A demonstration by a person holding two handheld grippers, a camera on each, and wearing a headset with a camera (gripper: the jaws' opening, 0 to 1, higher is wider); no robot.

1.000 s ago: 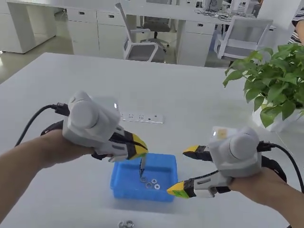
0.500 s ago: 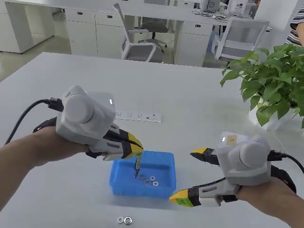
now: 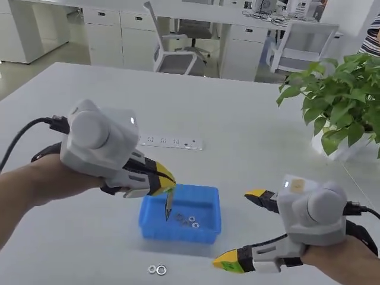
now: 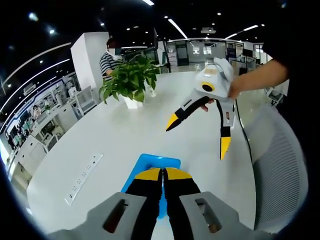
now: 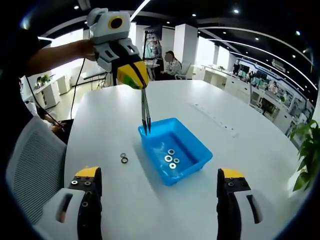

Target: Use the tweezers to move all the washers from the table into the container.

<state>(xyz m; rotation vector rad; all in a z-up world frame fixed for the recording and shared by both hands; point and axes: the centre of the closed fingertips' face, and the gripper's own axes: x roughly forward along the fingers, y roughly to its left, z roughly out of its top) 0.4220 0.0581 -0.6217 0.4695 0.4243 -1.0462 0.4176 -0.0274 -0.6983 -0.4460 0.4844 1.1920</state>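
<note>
My left hand-held gripper (image 3: 163,178) has its jaws pressed together on the tweezers (image 3: 168,205), pinching them at the top so they hang nearly straight down, points lowest. In the head view the tips sit over the left part of the blue container (image 3: 178,233), low inside its rim. The right gripper view puts them at the container's upper-left corner. A small cluster of washers (image 3: 189,221) already lies on the container floor.

The move I judge comes next turns on the two loose washers (image 3: 157,270). They lie flat on the desk (image 3: 249,130), touching each other, at the bottom centre of the head view. That places them just outside the container's near wall, below the tweezer tips and slightly to their left. In the right gripper view the same pair shows left of the container, near the tweezer points but apart from them. So the tweezers would have to clear the wall and come toward the lower edge of the frame. Their long axis can stay upright.

My right hand-held gripper (image 3: 242,228) is spread wide and holds nothing, at the lower right of the head view, to the right of the container. It is about as near to the pair as the left, but the left carries the tool, so I take this pick to be the left's.
</note>
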